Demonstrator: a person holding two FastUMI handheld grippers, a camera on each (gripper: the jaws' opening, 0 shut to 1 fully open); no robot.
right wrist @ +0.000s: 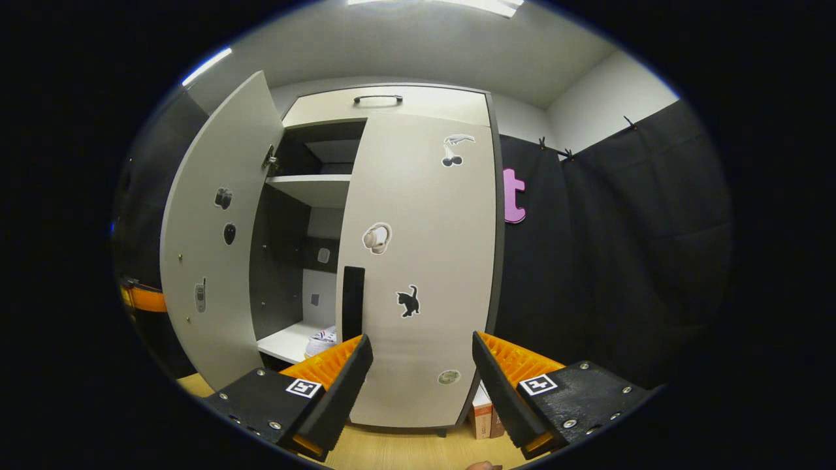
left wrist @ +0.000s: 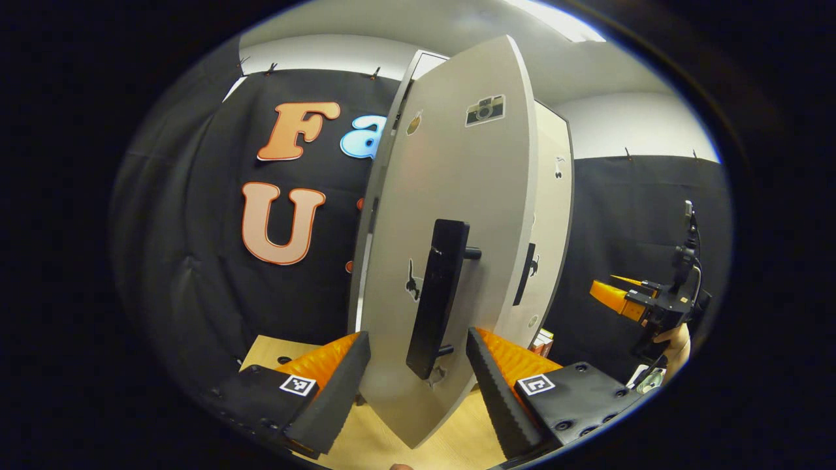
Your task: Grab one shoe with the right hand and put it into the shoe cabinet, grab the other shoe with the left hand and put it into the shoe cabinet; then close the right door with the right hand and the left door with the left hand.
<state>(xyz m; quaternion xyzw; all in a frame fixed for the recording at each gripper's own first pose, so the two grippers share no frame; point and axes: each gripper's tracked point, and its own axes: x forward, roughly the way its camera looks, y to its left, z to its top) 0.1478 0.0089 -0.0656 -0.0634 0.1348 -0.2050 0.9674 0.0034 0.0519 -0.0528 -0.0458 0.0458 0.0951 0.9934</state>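
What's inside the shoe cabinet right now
Through the open left side of the shoe cabinet, a shoe sits on the bottom shelf, with an upper shelf bare. The closed right door hides the rest, so a second shoe can't be confirmed.

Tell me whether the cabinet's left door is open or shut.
Open. In the right gripper view the left door swings outward, exposing shelves and a shoe inside; the right door looks closed.

Your tall pale-grey shoe cabinet [right wrist: 392, 104] stands upright. Its sticker-covered right door [right wrist: 424, 261] with a black bar handle [right wrist: 353, 300] is shut; the left door [right wrist: 215, 248] hangs open. One white shoe [right wrist: 322, 339] lies on the lower shelf inside.
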